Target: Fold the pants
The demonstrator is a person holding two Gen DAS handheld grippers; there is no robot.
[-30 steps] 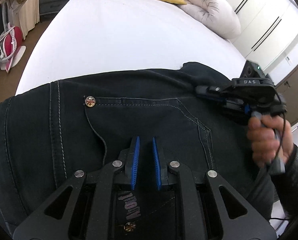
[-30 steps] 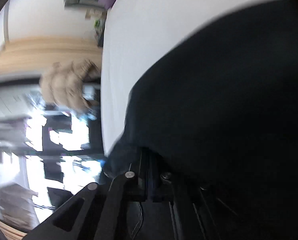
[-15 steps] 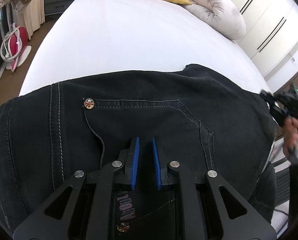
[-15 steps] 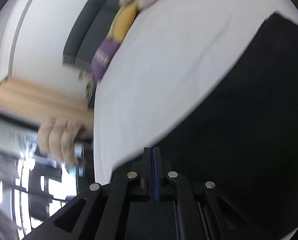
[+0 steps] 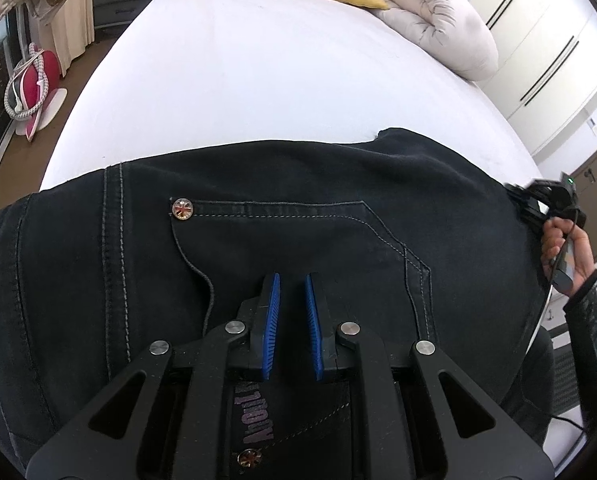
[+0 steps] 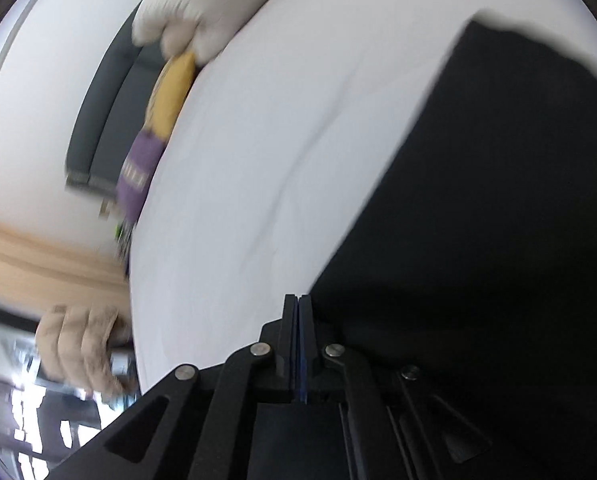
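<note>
I keep the left gripper [image 5: 292, 300] pinning the black jeans [image 5: 338, 200], its blue pads a little apart on denim near the back pocket [image 5: 290, 236], at 6 o'clock on the white bed [image 5: 278, 80]. My right gripper [image 6: 298, 312], pressed together and empty, should re-grip the edge at 3 o'clock squarely

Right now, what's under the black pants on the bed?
The black pants lie on the bed's white sheet, which shows bare beyond their far edge. The dark denim hides whatever lies directly beneath; no other item shows at its edges.
</note>
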